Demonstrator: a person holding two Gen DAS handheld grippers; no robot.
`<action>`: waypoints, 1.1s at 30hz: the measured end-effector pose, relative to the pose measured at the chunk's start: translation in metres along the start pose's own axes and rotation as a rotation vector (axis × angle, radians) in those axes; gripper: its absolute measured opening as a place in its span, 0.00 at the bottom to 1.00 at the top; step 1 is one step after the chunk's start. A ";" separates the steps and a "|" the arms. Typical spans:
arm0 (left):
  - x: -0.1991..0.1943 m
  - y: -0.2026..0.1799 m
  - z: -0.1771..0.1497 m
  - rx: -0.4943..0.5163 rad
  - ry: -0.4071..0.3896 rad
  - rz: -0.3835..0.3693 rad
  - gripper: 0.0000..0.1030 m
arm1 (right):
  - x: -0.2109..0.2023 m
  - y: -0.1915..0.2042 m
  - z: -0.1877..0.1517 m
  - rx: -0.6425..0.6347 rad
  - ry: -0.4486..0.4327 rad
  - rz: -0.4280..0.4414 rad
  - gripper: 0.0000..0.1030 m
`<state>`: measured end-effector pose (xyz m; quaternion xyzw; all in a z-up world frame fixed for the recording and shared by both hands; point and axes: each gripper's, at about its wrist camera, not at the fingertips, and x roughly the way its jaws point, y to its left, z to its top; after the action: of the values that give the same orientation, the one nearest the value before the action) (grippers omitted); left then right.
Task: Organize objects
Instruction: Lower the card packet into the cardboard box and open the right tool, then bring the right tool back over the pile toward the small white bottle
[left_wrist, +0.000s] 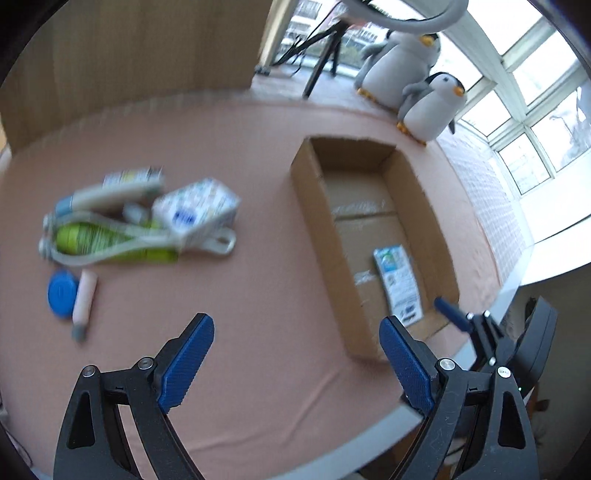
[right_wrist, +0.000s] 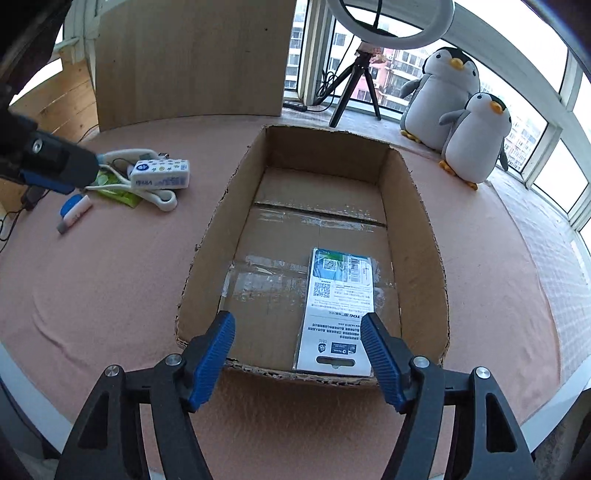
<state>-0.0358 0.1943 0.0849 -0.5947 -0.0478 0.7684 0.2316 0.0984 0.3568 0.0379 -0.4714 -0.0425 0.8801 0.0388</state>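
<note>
Right gripper (right_wrist: 297, 332) hung spread over the cardboard box (right_wrist: 417, 236); left gripper (left_wrist: 297, 345), also spread and empty, hovered above the pink tablecloth (left_wrist: 258, 288).

Right gripper (right_wrist: 297, 354): blue-padded jaws spread wide, empty, above the near wall of the cardboard box (right_wrist: 207, 236); box open-topped, on pink table cover (right_wrist: 110, 280), taped seams across its floor; flat printed packet (right_wrist: 338, 314) lying on the box floor at the near right, QR codes facing up; left gripper (right_wrist: 55, 173) entering at far left, over a pile of items; pile holds tissue pack (right_wrist: 160, 173), white looped cord (right_wrist: 159, 197), green packet (right_wrist: 118, 194); blue-capped tube (right_wrist: 74, 212) just beside the pile; two plush penguins (right_wrist: 458, 114) behind the box at right; tripod (right_wrist: 354, 88) with ring light (right_wrist: 391, 22) by the window
</note>
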 end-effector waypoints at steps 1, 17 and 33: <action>-0.001 0.017 -0.011 -0.043 0.022 -0.004 0.91 | -0.004 0.002 -0.001 -0.006 -0.001 -0.017 0.65; -0.074 0.120 -0.097 -0.047 -0.205 0.635 0.91 | -0.035 0.143 0.039 -0.200 -0.170 0.115 0.71; -0.072 0.177 -0.108 -0.197 -0.145 0.504 0.91 | -0.012 0.182 0.049 -0.257 -0.134 0.173 0.71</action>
<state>0.0256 -0.0143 0.0567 -0.5508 0.0108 0.8340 -0.0295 0.0592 0.1725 0.0545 -0.4146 -0.1166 0.8969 -0.1007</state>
